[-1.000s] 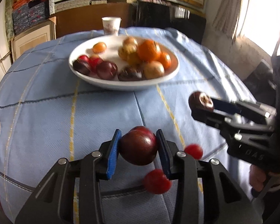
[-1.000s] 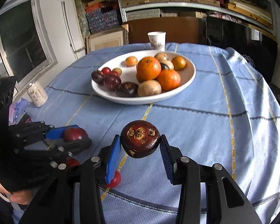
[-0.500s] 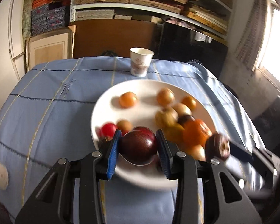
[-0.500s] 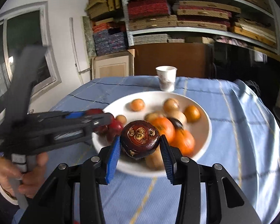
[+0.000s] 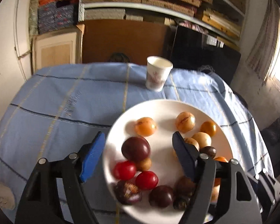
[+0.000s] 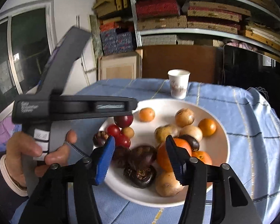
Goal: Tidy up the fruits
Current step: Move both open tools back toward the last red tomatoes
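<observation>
Nearest the left wrist camera, the left tongs (image 5: pixel 138 149) were spreading apart over the near side of the white plate (image 5: pixel 164 106), their blue pads clear of everything. A dark plum (image 5: pixel 135 148) lay loose on the plate between them, touching neither pad, beside a small tan fruit and two red cherry tomatoes (image 5: pixel 146 180).

In the right wrist view, the right tongs (image 6: pixel 140 154) were likewise opening, gripping nothing; a dark, rough-skinned round fruit (image 6: pixel 140 175) sat on the plate (image 6: pixel 222 130) just below the gap, among other dark fruits. To its right lay a large orange (image 6: pixel 169 154) and a tan fruit. At the left edge a hand (image 6: pixel 30 152) held the other tool's handle.

Farther across the plate lay small orange and tan fruits. Beyond it, on the counter's blue cloth (image 5: pixel 65 102), a paper cup (image 5: pixel 157 75) stood upright, with shelves of stacked boxes behind.
</observation>
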A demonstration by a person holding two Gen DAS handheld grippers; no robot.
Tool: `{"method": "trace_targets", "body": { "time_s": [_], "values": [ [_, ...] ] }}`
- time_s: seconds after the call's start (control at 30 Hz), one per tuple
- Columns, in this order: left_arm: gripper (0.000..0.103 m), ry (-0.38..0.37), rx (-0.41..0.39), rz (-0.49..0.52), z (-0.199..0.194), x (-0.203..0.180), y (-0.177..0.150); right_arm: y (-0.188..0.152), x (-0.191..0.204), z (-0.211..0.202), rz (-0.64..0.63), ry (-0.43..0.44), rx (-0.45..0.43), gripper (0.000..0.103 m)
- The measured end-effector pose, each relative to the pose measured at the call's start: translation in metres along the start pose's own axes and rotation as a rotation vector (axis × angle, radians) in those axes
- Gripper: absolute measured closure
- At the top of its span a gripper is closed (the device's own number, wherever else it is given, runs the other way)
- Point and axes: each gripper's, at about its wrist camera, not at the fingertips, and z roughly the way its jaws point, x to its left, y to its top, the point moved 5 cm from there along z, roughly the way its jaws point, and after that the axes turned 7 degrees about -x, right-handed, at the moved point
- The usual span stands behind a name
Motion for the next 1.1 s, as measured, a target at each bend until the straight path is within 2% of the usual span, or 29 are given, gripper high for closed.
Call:
{"method": "trace_targets", "body": {
  "time_s": [0.07,0.1,0.13,0.23,0.37,0.47,0.6,0.8,0.93,1.1],
  "values": [
    [0.026,0.000,-0.008,-0.011,-0.018,0.003,-0.002,0.007,-0.001,-0.013,0.013,0.002,-0.023,0.046],
    [0.018,-0.003,-0.014,-0.022,-0.031,0.006,-0.005,0.010,-0.001,-0.022,0.018,0.006,-0.033,0.046],
    [0.014,0.000,-0.022,-0.026,-0.042,0.008,-0.008,0.010,-0.002,-0.028,0.018,0.005,-0.035,0.046],
    [0.010,0.020,-0.063,-0.024,-0.079,0.012,-0.027,0.001,-0.002,-0.047,0.011,-0.008,-0.031,0.042],
    [0.005,0.054,-0.082,-0.006,-0.114,0.010,-0.074,-0.038,-0.005,-0.062,0.008,-0.020,0.052,0.042],
    [0.005,0.064,-0.041,0.062,-0.124,0.003,-0.117,-0.074,-0.006,-0.074,0.008,-0.005,0.127,0.042],
    [0.005,0.095,-0.020,0.138,-0.135,-0.004,-0.149,-0.104,0.003,-0.091,0.029,0.067,0.217,0.041],
    [0.005,0.158,-0.100,0.196,-0.157,-0.005,-0.154,-0.111,0.016,-0.104,-0.012,0.113,0.239,0.041],
    [0.005,0.173,-0.085,0.178,-0.155,0.002,-0.151,-0.117,0.025,-0.099,-0.054,0.117,0.280,0.041],
    [0.005,0.153,-0.060,0.132,-0.152,0.009,-0.149,-0.127,0.034,-0.096,-0.121,0.101,0.313,0.042]
  ]
}}
